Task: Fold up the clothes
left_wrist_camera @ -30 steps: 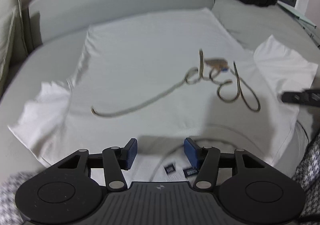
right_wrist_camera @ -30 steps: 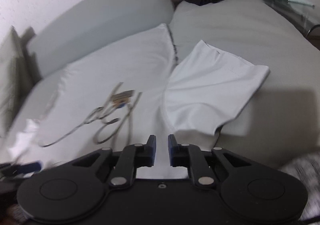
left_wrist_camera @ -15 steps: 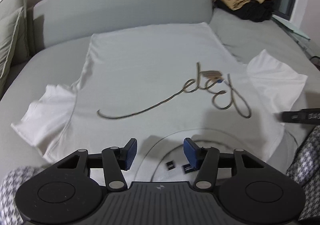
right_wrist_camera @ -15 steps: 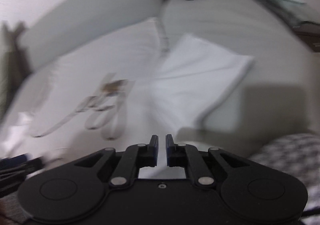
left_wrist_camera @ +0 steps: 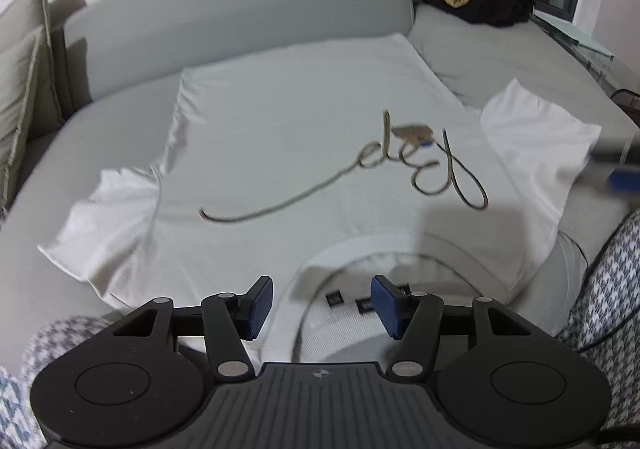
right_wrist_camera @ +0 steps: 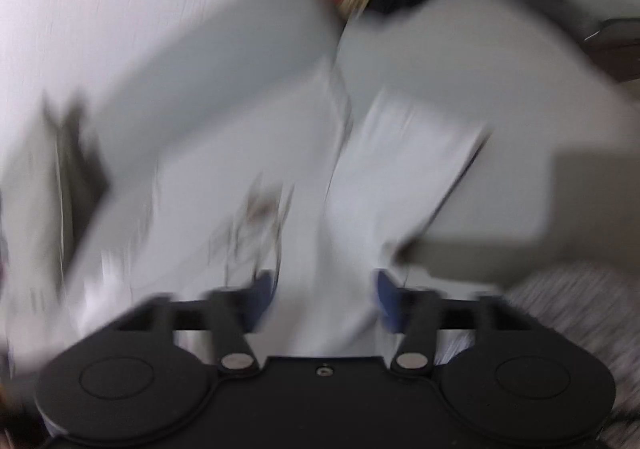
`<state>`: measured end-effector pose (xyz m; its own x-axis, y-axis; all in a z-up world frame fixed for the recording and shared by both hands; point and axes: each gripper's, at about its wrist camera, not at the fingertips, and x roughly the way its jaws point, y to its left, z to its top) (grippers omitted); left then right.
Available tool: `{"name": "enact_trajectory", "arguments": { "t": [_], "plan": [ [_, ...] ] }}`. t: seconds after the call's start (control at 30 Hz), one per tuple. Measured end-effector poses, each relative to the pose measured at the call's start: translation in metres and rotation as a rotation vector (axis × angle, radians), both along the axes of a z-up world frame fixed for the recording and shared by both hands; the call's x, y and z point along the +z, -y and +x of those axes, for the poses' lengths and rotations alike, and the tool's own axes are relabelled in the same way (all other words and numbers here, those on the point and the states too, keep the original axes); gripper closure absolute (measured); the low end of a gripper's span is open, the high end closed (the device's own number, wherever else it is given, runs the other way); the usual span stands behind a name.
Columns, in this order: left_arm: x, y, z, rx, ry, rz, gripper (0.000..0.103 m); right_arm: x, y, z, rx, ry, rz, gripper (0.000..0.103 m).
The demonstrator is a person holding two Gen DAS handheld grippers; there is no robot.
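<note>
- Left wrist view: the white T-shirt (left_wrist_camera: 304, 153) lies spread flat, front up, on the grey sofa (left_wrist_camera: 240, 1), evidently laid out for folding. The left gripper (left_wrist_camera: 322, 305) hovers released, empty, just above the collar (left_wrist_camera: 380, 249), which lies between and ahead of its fingertips.
- Right wrist view, heavily blurred: the right gripper (right_wrist_camera: 324, 297) appears released and empty, over the shirt's near edge; the right sleeve (right_wrist_camera: 404, 169) lies ahead.
</note>
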<state>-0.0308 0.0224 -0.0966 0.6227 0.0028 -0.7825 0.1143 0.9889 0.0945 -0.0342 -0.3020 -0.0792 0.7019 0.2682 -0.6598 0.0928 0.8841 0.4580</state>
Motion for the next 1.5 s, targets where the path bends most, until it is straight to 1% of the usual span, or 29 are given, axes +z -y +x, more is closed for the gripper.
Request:
{"name": "enact_trajectory", "arguments": {
  "t": [0.07, 0.13, 0.2, 0.23, 0.27, 0.33, 0.37, 0.4, 0.5, 0.63, 0.67, 0.73, 0.77, 0.8, 0.93, 1.0, 1.1, 1.13, 1.23, 1.33, 1.43, 1.5],
  "plan": [
    [0.004, -0.002, -0.001, 0.012, 0.012, -0.001, 0.043, 0.003, 0.027, 0.009, -0.099, 0.018, 0.047, 0.040],
    [0.007, -0.007, -0.001, 0.031, 0.016, -0.010, 0.042, -0.002, 0.052, 0.019, -0.200, 0.020, 0.097, 0.040],
    [0.007, -0.010, -0.001, 0.048, 0.016, -0.013, 0.042, -0.014, 0.072, 0.033, -0.249, -0.013, 0.155, 0.042],
    [0.007, -0.011, -0.001, 0.054, 0.014, -0.012, 0.042, -0.021, 0.081, 0.040, -0.272, -0.030, 0.183, 0.048],
    [0.007, -0.013, -0.001, 0.060, 0.012, -0.010, 0.042, -0.027, 0.085, 0.046, -0.283, -0.049, 0.198, 0.057],
    [0.006, -0.015, -0.001, 0.068, 0.010, -0.006, 0.042, -0.038, 0.093, 0.058, -0.295, -0.077, 0.225, 0.061],
    [0.006, -0.016, -0.001, 0.070, 0.011, -0.005, 0.042, -0.041, 0.095, 0.061, -0.295, -0.076, 0.232, 0.065],
    [0.007, -0.016, -0.001, 0.072, 0.012, -0.004, 0.042, -0.042, 0.096, 0.065, -0.290, -0.077, 0.237, 0.066],
    [0.005, -0.018, -0.001, 0.077, 0.013, -0.005, 0.041, -0.051, 0.093, 0.078, -0.265, -0.087, 0.232, 0.068],
    [0.003, -0.017, -0.001, 0.080, 0.010, -0.010, 0.041, -0.051, 0.088, 0.081, -0.236, -0.096, 0.193, 0.069],
    [0.003, -0.018, -0.001, 0.080, 0.011, -0.012, 0.041, -0.051, 0.086, 0.082, -0.237, -0.096, 0.180, 0.071],
    [0.002, -0.019, -0.002, 0.080, 0.012, -0.016, 0.041, -0.051, 0.083, 0.085, -0.244, -0.101, 0.152, 0.092],
    [0.002, -0.020, -0.002, 0.081, 0.015, -0.020, 0.041, -0.051, 0.082, 0.086, -0.250, -0.104, 0.136, 0.099],
    [0.002, -0.021, -0.003, 0.082, 0.017, -0.023, 0.041, -0.050, 0.081, 0.086, -0.256, -0.106, 0.121, 0.099],
    [0.001, -0.027, -0.003, 0.093, 0.021, -0.044, 0.041, -0.044, 0.075, 0.081, -0.293, -0.063, 0.095, 0.100],
    [0.000, -0.029, -0.003, 0.096, 0.021, -0.056, 0.041, -0.037, 0.066, 0.082, -0.287, -0.031, 0.052, 0.101],
    [0.000, -0.031, -0.005, 0.095, 0.028, -0.067, 0.041, -0.019, 0.039, 0.082, -0.213, 0.049, -0.054, 0.101],
    [0.000, -0.033, -0.004, 0.098, 0.028, -0.069, 0.041, -0.013, 0.027, 0.083, -0.171, 0.076, -0.091, 0.101],
    [-0.001, -0.036, -0.004, 0.109, 0.028, -0.077, 0.041, 0.000, -0.015, 0.080, -0.022, 0.147, -0.210, 0.101],
    [0.000, -0.039, -0.005, 0.119, 0.029, -0.074, 0.041, 0.002, -0.060, 0.072, 0.139, 0.194, -0.312, 0.101],
    [0.000, -0.041, -0.005, 0.127, 0.028, -0.071, 0.041, -0.012, -0.100, 0.063, 0.294, 0.197, -0.422, 0.101],
    [-0.001, -0.041, -0.005, 0.131, 0.027, -0.065, 0.041, -0.026, -0.116, 0.057, 0.387, 0.145, -0.476, 0.099]
  ]
}}
